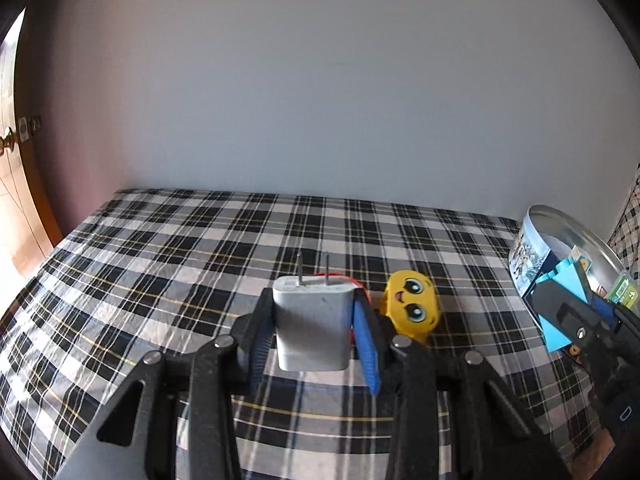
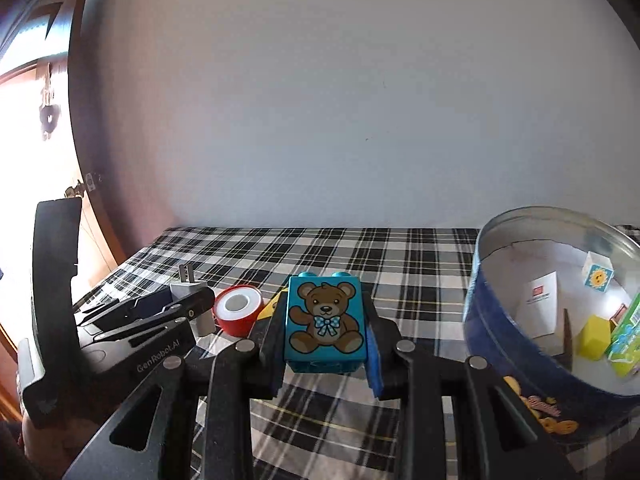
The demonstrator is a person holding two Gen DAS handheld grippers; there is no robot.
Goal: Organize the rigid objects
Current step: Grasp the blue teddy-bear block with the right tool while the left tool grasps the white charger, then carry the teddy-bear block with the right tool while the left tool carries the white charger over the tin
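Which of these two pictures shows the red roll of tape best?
The right wrist view: the red tape roll lies in plain sight on the checked cloth. In the left wrist view only a thin red edge shows behind the white charger.

Both wrist fisheyes look forward and slightly down along their own fingers, close over the plaid-covered bed (image 1: 160,264) toward the pale wall (image 2: 340,100), sharing the round tin (image 2: 520,364) at right.

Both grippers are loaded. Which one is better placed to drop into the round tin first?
Right, probably. The right gripper, shut on the teddy-bear block, sits beside the round tin. The left gripper with the white charger is farther away.
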